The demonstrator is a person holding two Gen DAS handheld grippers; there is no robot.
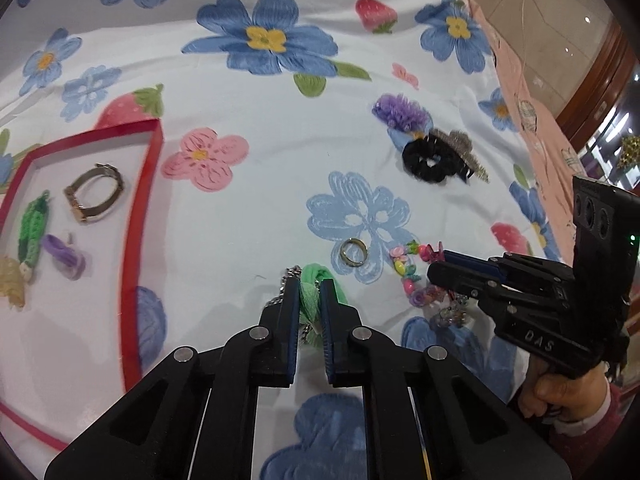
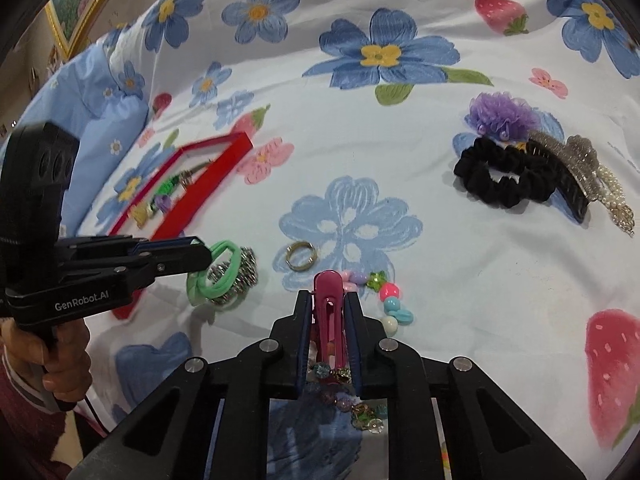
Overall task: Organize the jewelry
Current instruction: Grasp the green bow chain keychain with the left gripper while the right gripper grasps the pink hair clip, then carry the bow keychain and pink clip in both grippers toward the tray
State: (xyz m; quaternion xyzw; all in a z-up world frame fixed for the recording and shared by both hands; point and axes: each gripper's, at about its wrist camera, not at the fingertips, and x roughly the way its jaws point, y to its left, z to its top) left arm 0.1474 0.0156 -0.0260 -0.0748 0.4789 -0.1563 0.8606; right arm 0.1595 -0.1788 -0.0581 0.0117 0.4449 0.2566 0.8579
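Note:
My left gripper is shut on a green hair tie that lies over a silver chain; both show in the right wrist view, the tie and chain. My right gripper is shut on a pink hair clip next to a colourful bead bracelet. A metal ring lies between them on the floral sheet. The red tray at the left holds a watch, a green crochet piece and a purple tie.
At the far right lie a black scrunchie, a purple mesh flower tie, a glittery claw clip and a pearl piece. A blue pillow lies beyond the tray. The bed's right edge drops to a tiled floor.

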